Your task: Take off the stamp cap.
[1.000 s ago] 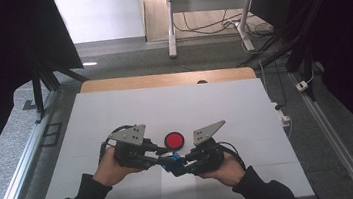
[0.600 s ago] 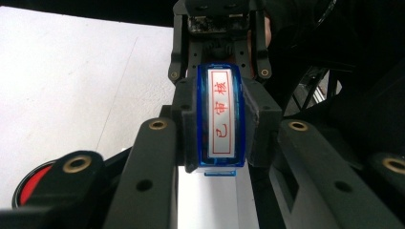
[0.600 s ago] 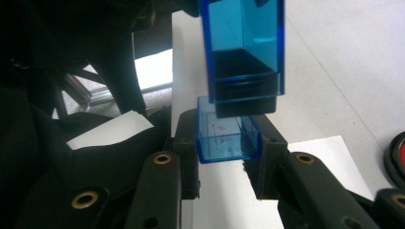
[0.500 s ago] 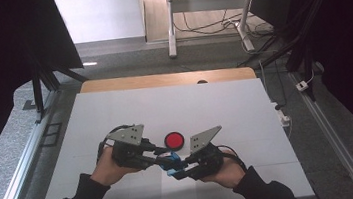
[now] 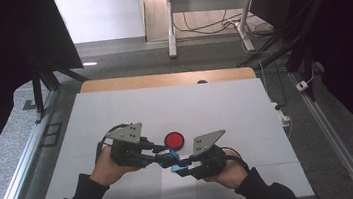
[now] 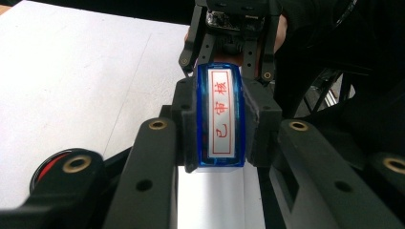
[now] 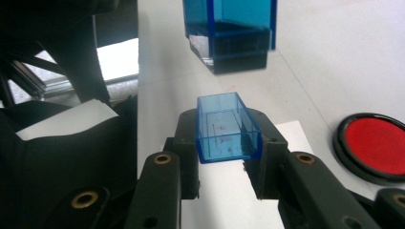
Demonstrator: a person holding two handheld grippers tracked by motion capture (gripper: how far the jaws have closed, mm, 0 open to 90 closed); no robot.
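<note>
My left gripper (image 6: 216, 138) clamps the blue translucent plastic stamp body (image 6: 218, 117) and my right gripper (image 7: 224, 143) clamps its clear blue plastic cap (image 7: 225, 126), both just beside the round red ink pad (image 5: 173, 140). The pieces look light, rigid and slick, so I judge the flat long sides the safest hold.

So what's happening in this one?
A person at a white table holds a gripper in each hand. The left gripper is shut on a blue stamp with a red-lettered label; the right gripper is shut on its clear blue cap, already off the stamp. The two pieces are held apart above the table, beside a round red ink pad.
</note>
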